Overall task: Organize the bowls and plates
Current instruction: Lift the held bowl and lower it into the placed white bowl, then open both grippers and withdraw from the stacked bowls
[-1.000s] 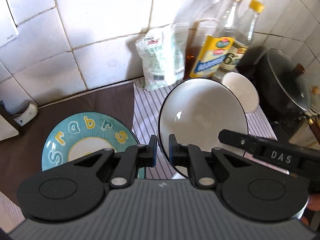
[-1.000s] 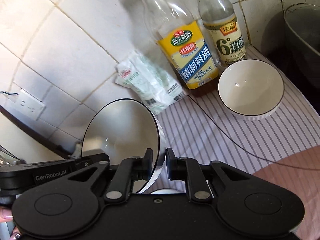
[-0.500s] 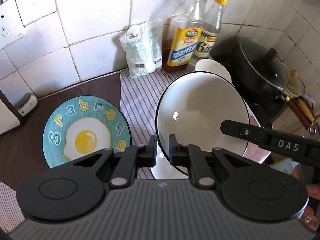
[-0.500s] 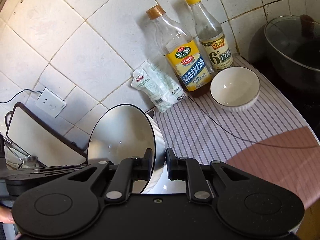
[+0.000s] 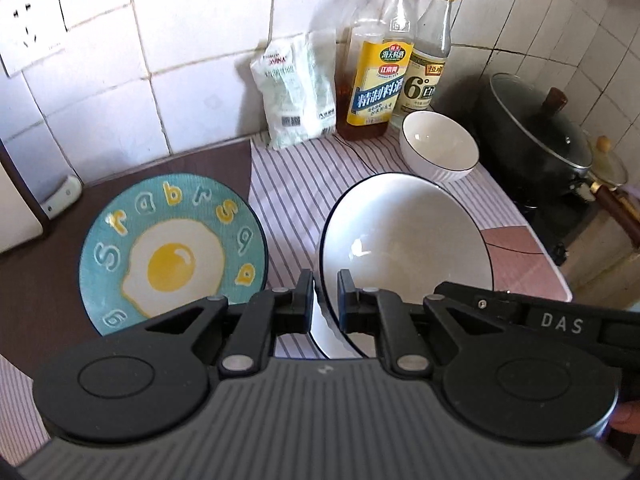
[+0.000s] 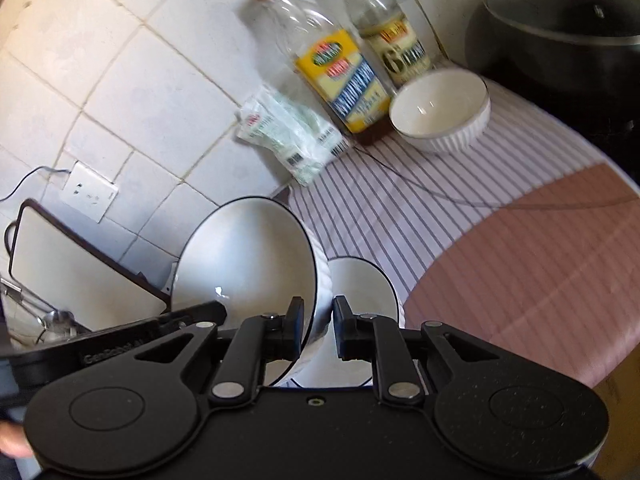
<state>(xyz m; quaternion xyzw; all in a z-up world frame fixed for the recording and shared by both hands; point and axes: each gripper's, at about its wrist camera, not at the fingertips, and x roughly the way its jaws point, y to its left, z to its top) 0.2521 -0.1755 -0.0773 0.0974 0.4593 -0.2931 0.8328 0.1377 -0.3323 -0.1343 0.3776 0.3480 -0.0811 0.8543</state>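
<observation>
A large white bowl with a black rim [image 5: 404, 240] is held tilted above the counter by both grippers. My left gripper [image 5: 325, 300] is shut on its near-left rim. My right gripper [image 6: 317, 328] is shut on the opposite rim of the same large bowl [image 6: 248, 256]. Under it lies another white black-rimmed dish [image 6: 360, 300], partly hidden. A smaller white ribbed bowl [image 5: 439, 145] stands by the bottles; it also shows in the right wrist view [image 6: 440, 110]. A teal plate with a fried-egg picture [image 5: 172, 252] lies flat at the left.
Two bottles [image 5: 378, 56] and a white packet [image 5: 296, 92] stand against the tiled wall. A dark lidded pot [image 5: 536, 136] sits on the stove at right. The striped cloth [image 5: 304, 184] covers the counter. A wall socket [image 6: 90, 196] and a dark-framed appliance [image 6: 72, 264] are at left.
Both grippers with the large bowl have pulled back and up from the wall; more of the counter, the egg plate and the dish beneath the bowl have come into view.
</observation>
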